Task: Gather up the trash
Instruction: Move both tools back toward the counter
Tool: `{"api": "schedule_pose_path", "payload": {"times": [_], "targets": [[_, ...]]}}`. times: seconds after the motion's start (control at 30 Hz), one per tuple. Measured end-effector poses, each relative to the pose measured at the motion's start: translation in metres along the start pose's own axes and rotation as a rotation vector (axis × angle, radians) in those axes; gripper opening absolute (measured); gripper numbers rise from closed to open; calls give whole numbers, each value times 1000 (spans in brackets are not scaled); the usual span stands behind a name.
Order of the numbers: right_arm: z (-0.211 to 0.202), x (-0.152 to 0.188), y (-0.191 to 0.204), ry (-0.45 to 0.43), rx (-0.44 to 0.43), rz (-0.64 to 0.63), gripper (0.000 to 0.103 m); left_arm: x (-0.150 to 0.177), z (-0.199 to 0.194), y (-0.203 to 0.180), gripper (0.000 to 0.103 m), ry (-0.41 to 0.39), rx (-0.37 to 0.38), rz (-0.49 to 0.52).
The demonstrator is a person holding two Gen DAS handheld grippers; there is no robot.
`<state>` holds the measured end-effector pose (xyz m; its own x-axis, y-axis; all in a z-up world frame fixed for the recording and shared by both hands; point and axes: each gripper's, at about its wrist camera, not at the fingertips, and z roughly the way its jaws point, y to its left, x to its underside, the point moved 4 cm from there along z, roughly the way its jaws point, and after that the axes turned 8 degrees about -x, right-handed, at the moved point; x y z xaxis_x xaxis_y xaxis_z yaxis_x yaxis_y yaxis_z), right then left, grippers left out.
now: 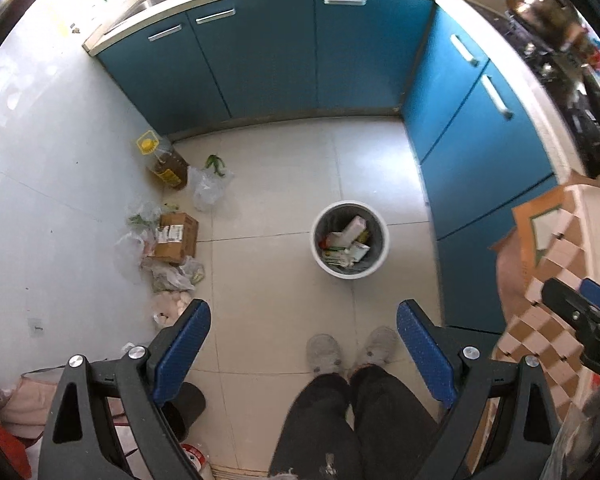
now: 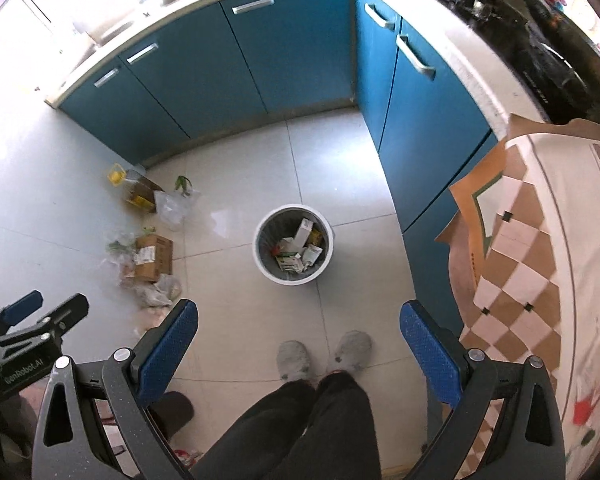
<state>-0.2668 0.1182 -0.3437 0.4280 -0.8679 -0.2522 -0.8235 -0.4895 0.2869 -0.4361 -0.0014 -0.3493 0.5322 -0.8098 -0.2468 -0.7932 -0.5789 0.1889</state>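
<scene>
The left claw (image 1: 303,322) hung spread and empty above the tiled floor (image 1: 284,152); the right claw (image 2: 299,322) was likewise spread, pinching nothing. Between and beyond the fingers stood a white wastebasket (image 1: 350,239) holding small cartons, upright on the floor, apart from the blue cabinets (image 1: 260,48); to its left, near the wall, lay a cardboard box (image 1: 177,238) among crumpled plastic bags (image 1: 209,186), with an oil bottle (image 1: 165,160) farther off; a person's grey slippers (image 1: 350,352) stood nearest.
</scene>
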Motion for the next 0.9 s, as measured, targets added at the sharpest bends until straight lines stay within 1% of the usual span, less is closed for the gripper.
{"api": "schedule_pose_path", "payload": {"times": [0.1,0.17,0.27,0.33,0.4,0.47,0.5,0.53,0.57,0.6,0.67,0.7,0.73,0.77,0.8,0.87,0.9], "targets": [[-22,10,8,-17,-29,23,102,1,-23,-2,95,-42,16,17],[-33,17,8,-31,-74,63,102,-4,-42,-8,95,-87,23,29],[-45,26,-3,-54,-150,151,102,-18,-71,-25,95,-167,36,68],[-60,31,-20,-79,-177,217,102,-25,-89,-46,95,-218,43,114],[-78,37,-40,-116,-189,267,102,-31,-109,-77,95,-269,68,178],[-100,47,-72,-168,-173,331,102,-31,-124,-114,95,-306,83,256],[-109,53,-90,-189,-163,368,102,-29,-130,-137,100,-319,93,300],[-120,62,-114,-213,-153,419,102,-29,-134,-157,103,-330,102,335],[-128,71,-133,-231,-142,459,102,-24,-137,-182,103,-340,108,377],[-140,86,-160,-257,-117,520,102,-18,-141,-210,103,-342,115,422],[-157,113,-203,-286,-78,611,102,-7,-147,-259,103,-349,127,499],[-165,128,-226,-299,-52,662,102,1,-150,-288,103,-359,127,543],[-177,153,-258,-315,-16,732,102,10,-153,-315,103,-376,126,583],[-184,169,-279,-323,6,777,102,15,-155,-333,103,-388,118,611],[-194,195,-309,-342,44,846,102,25,-155,-361,103,-400,105,649],[-204,230,-354,-368,100,934,102,39,-157,-403,103,-420,92,706],[-206,255,-382,-374,125,995,96,45,-156,-419,103,-427,80,727]]}}
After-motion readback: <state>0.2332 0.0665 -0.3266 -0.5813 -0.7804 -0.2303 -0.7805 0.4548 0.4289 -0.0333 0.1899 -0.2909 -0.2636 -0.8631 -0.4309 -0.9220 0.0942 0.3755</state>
